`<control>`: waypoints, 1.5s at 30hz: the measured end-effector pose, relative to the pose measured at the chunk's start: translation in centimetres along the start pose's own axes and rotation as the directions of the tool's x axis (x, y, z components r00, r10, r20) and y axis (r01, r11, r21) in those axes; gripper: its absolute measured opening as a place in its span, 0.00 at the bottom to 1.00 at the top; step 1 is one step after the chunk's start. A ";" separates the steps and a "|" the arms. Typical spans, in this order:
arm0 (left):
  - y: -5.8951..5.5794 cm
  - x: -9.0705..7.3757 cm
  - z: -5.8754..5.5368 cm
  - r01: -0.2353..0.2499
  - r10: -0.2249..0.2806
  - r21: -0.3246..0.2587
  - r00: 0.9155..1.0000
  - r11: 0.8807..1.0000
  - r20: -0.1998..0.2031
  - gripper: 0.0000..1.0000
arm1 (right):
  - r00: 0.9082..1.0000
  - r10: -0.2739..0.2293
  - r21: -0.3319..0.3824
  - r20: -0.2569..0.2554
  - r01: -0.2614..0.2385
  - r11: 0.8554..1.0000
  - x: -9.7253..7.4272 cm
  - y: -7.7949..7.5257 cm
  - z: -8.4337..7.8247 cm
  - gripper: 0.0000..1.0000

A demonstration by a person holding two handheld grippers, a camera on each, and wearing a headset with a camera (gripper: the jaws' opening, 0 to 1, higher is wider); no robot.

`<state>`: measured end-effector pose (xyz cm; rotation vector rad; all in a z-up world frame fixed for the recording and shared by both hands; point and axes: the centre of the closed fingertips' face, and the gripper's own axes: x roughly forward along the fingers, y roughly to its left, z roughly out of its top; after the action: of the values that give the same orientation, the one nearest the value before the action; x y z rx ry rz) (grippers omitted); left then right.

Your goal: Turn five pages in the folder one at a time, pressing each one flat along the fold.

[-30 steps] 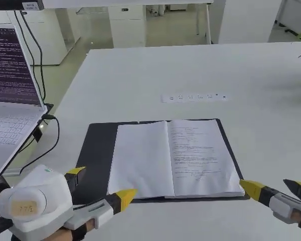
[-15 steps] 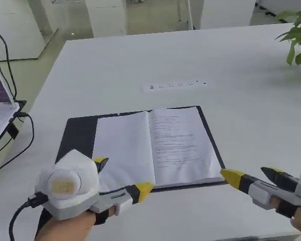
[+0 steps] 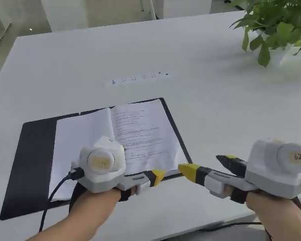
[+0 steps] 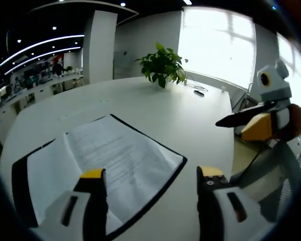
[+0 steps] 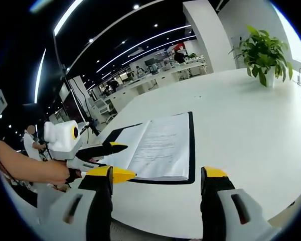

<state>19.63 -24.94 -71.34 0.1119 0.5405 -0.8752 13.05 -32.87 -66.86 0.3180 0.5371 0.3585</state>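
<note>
The black folder (image 3: 30,155) lies open on the white table (image 3: 220,95), with a blank left page (image 3: 80,138) and a printed right page (image 3: 140,133). My left gripper (image 3: 149,176) hovers open over the folder's near edge, nothing between its jaws. My right gripper (image 3: 206,165) is open too, just off the folder's near right corner, its tips pointing at the left gripper's. In the left gripper view, the left gripper (image 4: 151,174) spans the printed page (image 4: 115,155), and the right gripper (image 4: 256,120) enters from the right. The right gripper (image 5: 160,173) faces the folder (image 5: 163,140) and the left gripper (image 5: 85,150).
A white power strip (image 3: 138,78) is set in the table beyond the folder. A potted plant (image 3: 271,25) stands at the far right corner. Cables trail from both grippers at the table's near edge. Bare tabletop stretches to the right of the folder.
The head camera has swung right, so the laptop has left the picture. Both grippers have come closer together at the folder's near right corner. The pages lie as before.
</note>
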 end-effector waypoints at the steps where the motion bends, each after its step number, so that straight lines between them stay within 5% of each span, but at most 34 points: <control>1: -0.1 0.4 0.1 0.001 -0.001 -0.009 1.000 1.000 0.003 0.73 | 1.000 -0.001 -0.001 -0.002 0.001 1.000 0.0 0.0 0.0 0.71; 20: 1.2 6.3 -2.2 -0.070 0.067 -0.038 0.996 0.997 -0.063 0.67 | 1.000 0.005 0.016 -0.026 -0.005 1.000 1.3 -1.3 -0.1 0.71; 29: 1.5 7.4 -3.1 -0.127 0.124 -0.036 0.990 0.991 -0.069 0.61 | 0.999 0.004 0.028 -0.038 -0.003 1.000 1.5 -1.7 -0.5 0.70; 37: 1.4 7.5 -3.3 -0.159 0.160 0.024 0.986 0.987 -0.050 0.60 | 0.999 0.013 0.024 -0.052 -0.012 1.000 2.1 -1.8 -0.9 0.70; 45: 1.0 7.5 -3.2 -0.135 0.136 0.059 0.991 0.989 -0.012 0.49 | 0.998 0.027 0.023 -0.060 -0.025 0.999 2.6 -1.7 -1.0 0.69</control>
<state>22.96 -28.55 -77.97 0.2060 0.5163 -0.7577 14.96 -33.10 -69.46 0.3372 0.5969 0.3884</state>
